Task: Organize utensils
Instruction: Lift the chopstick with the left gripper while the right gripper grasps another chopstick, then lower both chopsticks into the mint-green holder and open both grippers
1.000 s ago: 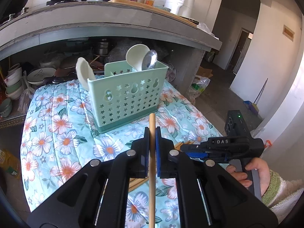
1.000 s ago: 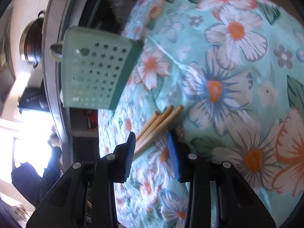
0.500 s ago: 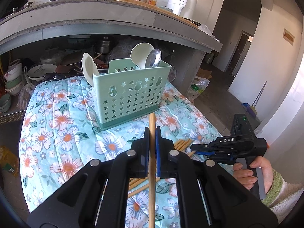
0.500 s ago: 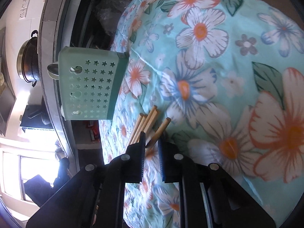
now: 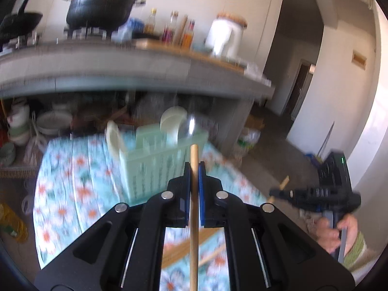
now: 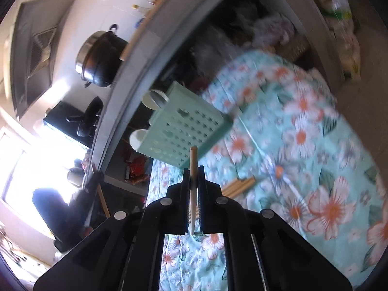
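- Bamboo-coloured wooden chopstick (image 5: pixel 194 194) sits clenched between the blue pads of the left tool (image 5: pixel 194 169), its tip aimed toward the mint-green perforated plastic utensil basket (image 5: pixel 155 160) on the table.
- Second wooden chopstick (image 6: pixel 193 184) is pinched in the right tool (image 6: pixel 193 169), whose jaws are just finishing their close on it; its far end shows against the basket's star-punched wall.
- Loose wooden chopsticks (image 6: pixel 238 185) lie in a small bundle on the floral turquoise tablecloth (image 6: pixel 315 145), near the basket's foot and just beside the right tool.
- White plastic ladles (image 5: pixel 173 121) already stand in the basket's rear compartments; which slot is free for chopsticks cannot be told through the blur.
- Judged from here, the step is carrying both sticks to the basket: each tool should rise above the rim before tipping its stick upright, then lower it into a compartment and release only once the end is inside.
- Risk lies in the thin, round sticks swivelling in the pads, or striking the rim or the ladles; taking the two hands in one at a time would keep the tools apart.
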`<action>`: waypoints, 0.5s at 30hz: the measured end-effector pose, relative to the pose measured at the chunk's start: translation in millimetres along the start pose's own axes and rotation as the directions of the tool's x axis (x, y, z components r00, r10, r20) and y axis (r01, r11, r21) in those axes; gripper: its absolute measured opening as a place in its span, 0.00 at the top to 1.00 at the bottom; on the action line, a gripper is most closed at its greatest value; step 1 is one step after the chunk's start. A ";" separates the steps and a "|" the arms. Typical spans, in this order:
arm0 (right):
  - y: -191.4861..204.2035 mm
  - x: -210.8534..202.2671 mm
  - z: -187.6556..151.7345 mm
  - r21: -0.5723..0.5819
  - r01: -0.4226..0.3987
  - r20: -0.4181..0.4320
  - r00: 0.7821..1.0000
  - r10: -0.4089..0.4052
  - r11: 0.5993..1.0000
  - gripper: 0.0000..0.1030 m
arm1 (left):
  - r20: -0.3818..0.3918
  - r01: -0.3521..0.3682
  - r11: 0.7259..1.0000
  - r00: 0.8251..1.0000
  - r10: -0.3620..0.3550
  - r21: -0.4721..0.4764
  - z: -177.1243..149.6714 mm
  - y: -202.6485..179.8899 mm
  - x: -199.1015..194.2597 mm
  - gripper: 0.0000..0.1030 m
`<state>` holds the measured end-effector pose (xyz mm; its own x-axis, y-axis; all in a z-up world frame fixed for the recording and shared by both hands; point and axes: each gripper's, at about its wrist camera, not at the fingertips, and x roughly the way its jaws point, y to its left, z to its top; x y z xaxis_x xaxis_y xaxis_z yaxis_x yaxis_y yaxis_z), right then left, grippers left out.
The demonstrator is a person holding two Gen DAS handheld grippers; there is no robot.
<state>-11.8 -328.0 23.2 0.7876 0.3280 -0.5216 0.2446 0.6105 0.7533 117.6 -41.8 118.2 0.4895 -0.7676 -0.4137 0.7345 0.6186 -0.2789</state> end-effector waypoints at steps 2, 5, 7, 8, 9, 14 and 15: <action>8.1 -6.5 3.3 -0.036 0.010 0.020 1.000 -0.009 0.999 0.94 | 0.083 0.003 1.000 0.997 -0.002 -0.013 23.6 3.0 -2.2 0.96; 16.1 -10.5 7.3 -0.068 0.025 0.044 0.999 -0.022 0.997 0.94 | 0.194 0.014 0.997 0.981 0.002 -0.081 56.5 14.2 0.9 0.96; 16.1 -11.8 7.5 -0.074 0.029 0.049 0.999 -0.025 0.997 0.94 | 0.271 0.040 0.990 0.962 -0.002 -0.136 78.3 25.0 7.8 0.96; 15.9 -11.1 7.6 -0.073 0.030 0.048 0.998 -0.026 0.997 0.94 | 0.304 0.050 0.986 0.953 0.001 -0.158 86.7 28.6 11.3 0.96; 14.9 -10.0 8.1 -0.071 0.031 0.046 0.999 -0.027 0.997 0.94 | 0.345 0.055 0.981 0.939 0.012 -0.184 97.0 34.5 17.2 0.96; 8.1 -2.3 9.2 -0.063 0.048 0.035 0.998 -0.046 0.997 0.94 | 0.436 0.018 0.967 0.895 0.097 -0.253 133.1 51.9 52.9 0.96; 6.6 -0.9 10.2 -0.060 0.051 0.033 0.998 -0.049 0.997 0.94 | 0.443 0.004 0.967 0.889 0.113 -0.254 138.7 54.1 59.0 0.96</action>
<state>-5.2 -331.6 32.7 0.7930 0.2732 -0.5446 0.2502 0.6689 0.7000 251.5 -76.9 198.9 0.7265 -0.6870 -0.0150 0.5931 0.6380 -0.4911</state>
